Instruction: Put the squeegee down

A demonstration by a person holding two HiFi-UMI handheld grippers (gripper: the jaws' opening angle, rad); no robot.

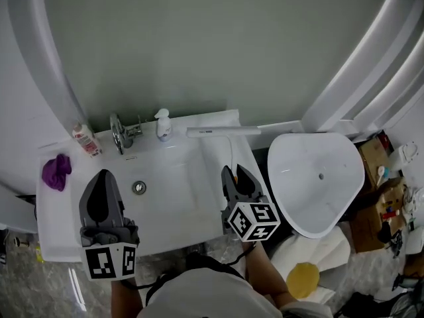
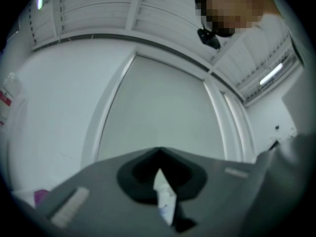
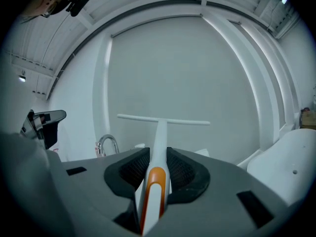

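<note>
Right gripper (image 1: 236, 175) jaws partway apart, clamped on white squeegee (image 1: 222, 132) handle, blade over washbasin (image 1: 179, 177) back ledge. Risk: early release, sliding into bowl or striking soap dispenser (image 1: 163, 126).

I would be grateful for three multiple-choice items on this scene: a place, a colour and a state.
1. Where does the purple cloth lie?
A. in the basin
B. left of the basin
C. on the toilet

2. What colour is the inlay on the squeegee handle?
A. orange
B. green
C. blue

3. How do the jaws of the right gripper stand?
A. apart and empty
B. closed on the squeegee handle
C. closed on the tap

Answers: 1 B, it lies outside the basin, at its left; 2 A, orange shows between the jaws; 3 B, the jaws clamp the handle.
</note>
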